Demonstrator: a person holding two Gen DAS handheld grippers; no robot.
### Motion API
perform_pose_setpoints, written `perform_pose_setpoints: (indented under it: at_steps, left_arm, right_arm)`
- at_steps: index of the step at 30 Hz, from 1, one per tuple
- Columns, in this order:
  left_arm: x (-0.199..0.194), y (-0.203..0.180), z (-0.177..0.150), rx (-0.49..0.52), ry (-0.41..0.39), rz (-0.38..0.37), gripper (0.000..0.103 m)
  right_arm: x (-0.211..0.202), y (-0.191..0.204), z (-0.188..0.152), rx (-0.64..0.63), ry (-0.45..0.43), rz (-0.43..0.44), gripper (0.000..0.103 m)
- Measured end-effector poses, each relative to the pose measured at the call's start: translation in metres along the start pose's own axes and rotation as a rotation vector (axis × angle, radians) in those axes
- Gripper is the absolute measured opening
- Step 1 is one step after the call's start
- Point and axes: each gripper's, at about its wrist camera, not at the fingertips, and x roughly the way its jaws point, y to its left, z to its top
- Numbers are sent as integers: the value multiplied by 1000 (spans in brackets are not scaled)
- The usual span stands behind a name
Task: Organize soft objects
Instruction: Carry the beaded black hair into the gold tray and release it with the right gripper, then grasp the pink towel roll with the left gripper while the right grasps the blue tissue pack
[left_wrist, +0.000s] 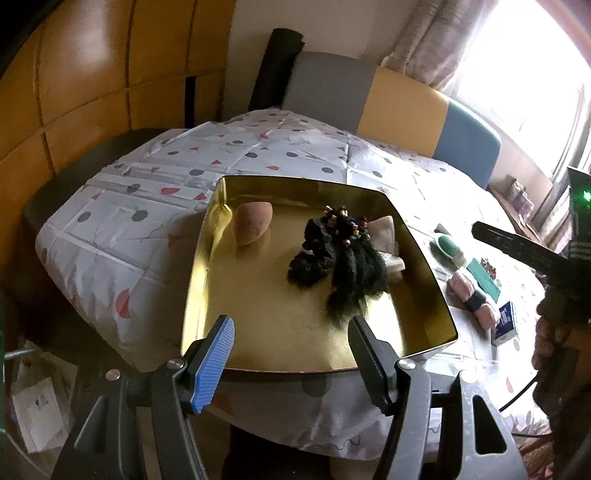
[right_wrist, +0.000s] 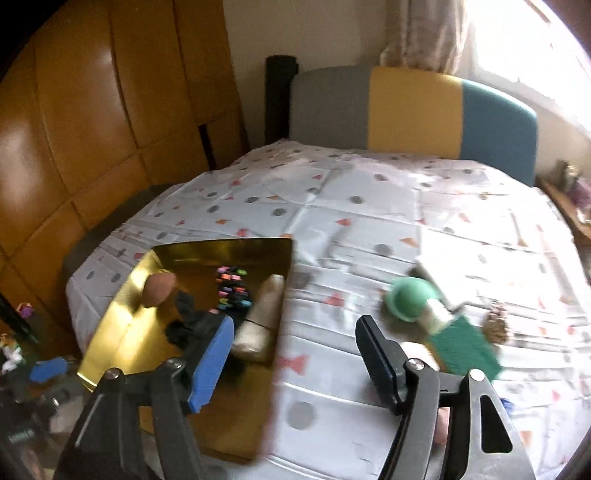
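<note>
A gold tray (left_wrist: 207, 266) sits on the patterned tablecloth. It holds a brown egg-shaped sponge (left_wrist: 253, 223), a black fluffy hair piece with coloured beads (left_wrist: 347, 266) and a folded beige cloth (left_wrist: 388, 240). My left gripper (left_wrist: 291, 350) hovers open over the tray's near edge, nothing between its fingers. In the right wrist view the tray (right_wrist: 221, 245) lies to the left, with the sponge (right_wrist: 159, 290), hair piece (right_wrist: 192, 321) and cloth (right_wrist: 262, 321) inside. My right gripper (right_wrist: 295, 332) is open and empty above the cloth-covered table, just right of the tray. A green round puff (right_wrist: 406, 297) lies ahead to its right.
Right of the tray lie a green pad (right_wrist: 465, 350), a pink bundle with a black band (left_wrist: 469, 295), a small blue-and-white box (left_wrist: 506, 321) and a brownish tuft (right_wrist: 495, 325). A person's hand (left_wrist: 554, 332) is at the right edge. A grey, yellow and blue chair back (right_wrist: 413, 107) stands behind the table.
</note>
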Motion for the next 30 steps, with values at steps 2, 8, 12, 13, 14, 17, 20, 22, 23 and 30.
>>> perform_pose_setpoints:
  at_steps: [2, 8, 12, 13, 14, 17, 20, 22, 23, 30]
  left_arm:
    - [1, -4, 0, 7, 4, -4, 65]
    - [5, -17, -2, 23, 22, -19, 65]
    - [9, -24, 0, 32, 37, -24, 65]
    - [9, -26, 0, 36, 39, -28, 65]
    - [10, -29, 1, 41, 41, -33, 65]
    - [11, -38, 3, 61, 42, -49, 65]
    - [9, -53, 5, 101, 36, -69, 65]
    - [10, -64, 6, 122, 36, -77, 65]
    - [12, -71, 7, 128, 46, -85, 65]
    - [17, -121, 14, 211, 79, -176, 63]
  right_arm:
    - [-6, -16, -5, 8, -2, -26, 71]
    - [-24, -71, -18, 54, -11, -118, 74]
    - [-37, -121, -29, 132, -28, -209, 74]
    - [-40, -136, -33, 157, -35, -241, 75]
    - [-43, -148, -37, 178, -41, -267, 76]
    - [-47, -189, -56, 272, -64, -369, 76]
    - [-44, -229, -80, 437, -7, -443, 76]
    - [-45, -250, -84, 556, -13, -430, 76]
    - [-47, -256, -85, 586, -21, -420, 76]
    - [-49, -267, -91, 653, -7, -390, 79]
